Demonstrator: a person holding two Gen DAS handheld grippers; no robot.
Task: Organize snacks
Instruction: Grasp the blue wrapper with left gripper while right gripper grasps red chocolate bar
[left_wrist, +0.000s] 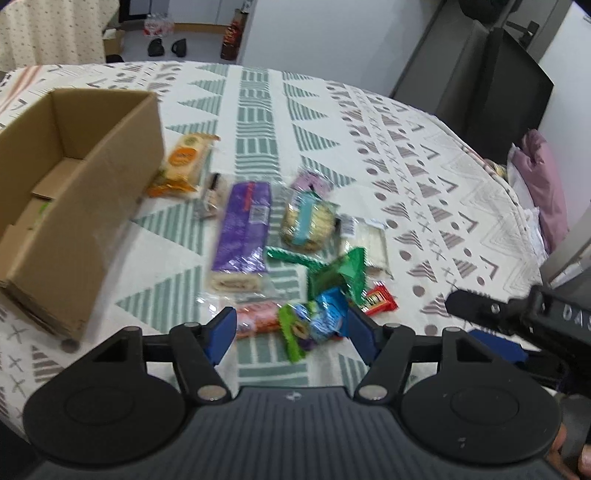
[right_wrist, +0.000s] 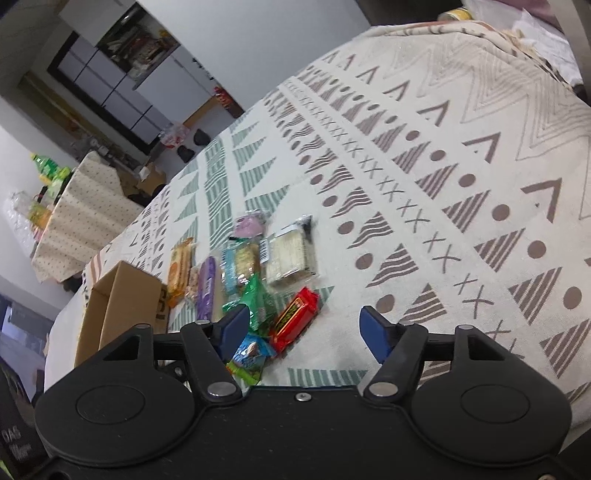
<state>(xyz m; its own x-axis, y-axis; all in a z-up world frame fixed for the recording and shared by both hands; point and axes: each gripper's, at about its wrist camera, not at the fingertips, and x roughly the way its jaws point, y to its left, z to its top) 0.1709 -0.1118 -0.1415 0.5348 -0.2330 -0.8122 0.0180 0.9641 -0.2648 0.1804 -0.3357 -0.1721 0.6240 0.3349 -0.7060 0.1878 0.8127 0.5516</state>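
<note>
On the far left sits our cardboard box (left_wrist: 74, 184), open at the top and looking empty, though the view is blurry so we cannot be sure. It rests on the surface (left_wrist: 406, 166), which wears a cloth with triangles and crosses.

Just to the right of the box lies an orange cracker pack (left_wrist: 184, 162). Next comes the long purple pack (left_wrist: 242, 232). Its long side runs away from us, with one short end pointing at us and the other pointing to the far edge. Then we see a round rice cake pack (left_wrist: 306, 221), a green wrapper (left_wrist: 332, 273), a white wafer pack (left_wrist: 365, 236) and a small red bar (left_wrist: 378, 301). They sit close together and some touch.

Our left gripper (left_wrist: 291, 332) hangs low over a blue and green wrapper (left_wrist: 317, 321) and a pink pack (left_wrist: 256, 319). Its jaws are wide apart and hold nothing. Our right gripper (right_wrist: 306, 328) hangs near the red bar, and its jaws are wide apart and empty too.

What could go wrong? The snacks are bunched up, so the jaws may pinch two at once. The shiny wrappers may slip out. If we squeeze hard, the rice cakes may crack. The two grippers are close and may bump.
</note>
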